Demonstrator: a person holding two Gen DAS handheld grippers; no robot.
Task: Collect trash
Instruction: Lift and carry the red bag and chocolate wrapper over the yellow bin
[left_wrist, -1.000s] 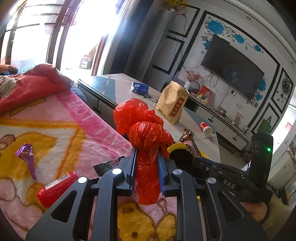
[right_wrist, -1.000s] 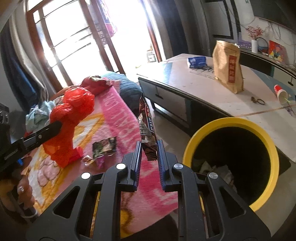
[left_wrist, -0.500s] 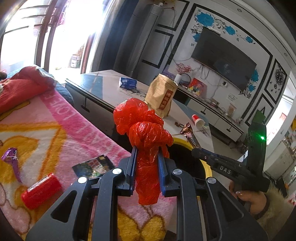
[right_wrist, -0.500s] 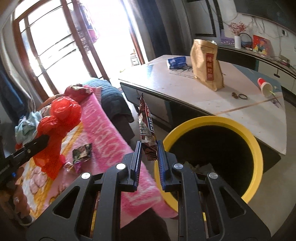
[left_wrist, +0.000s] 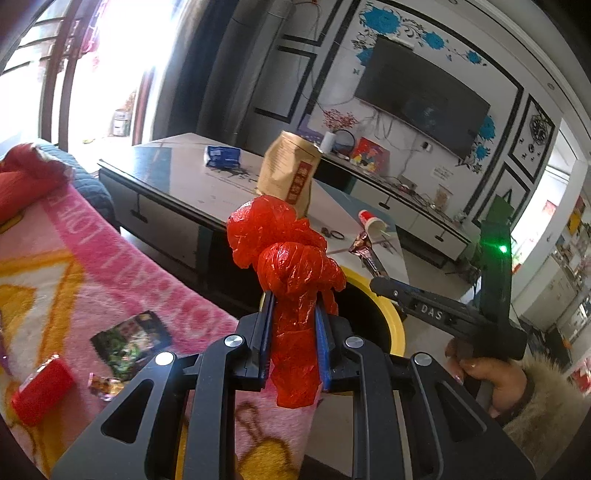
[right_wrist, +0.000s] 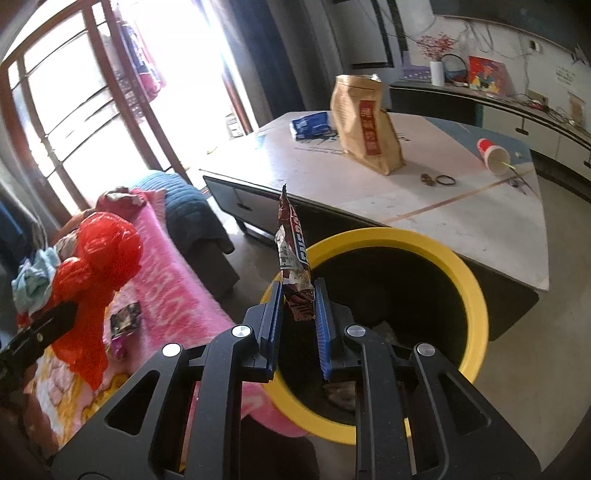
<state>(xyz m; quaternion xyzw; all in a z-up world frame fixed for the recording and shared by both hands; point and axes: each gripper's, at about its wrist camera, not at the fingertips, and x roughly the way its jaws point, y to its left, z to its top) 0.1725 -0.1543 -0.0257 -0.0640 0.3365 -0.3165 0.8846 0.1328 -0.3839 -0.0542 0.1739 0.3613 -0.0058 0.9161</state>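
– Over the yellow-rimmed bin, what's held?
– The right gripper jaws pinch a snack wrapper upright. Beside the pink blanket, the left gripper jaws clamp a knotted red bag.

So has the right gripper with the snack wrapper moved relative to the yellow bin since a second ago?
Yes. The right gripper, shut on the snack wrapper, has shifted toward the yellow bin: its fingertips now overlap the near rim, where earlier they sat left of it over the pink blanket.
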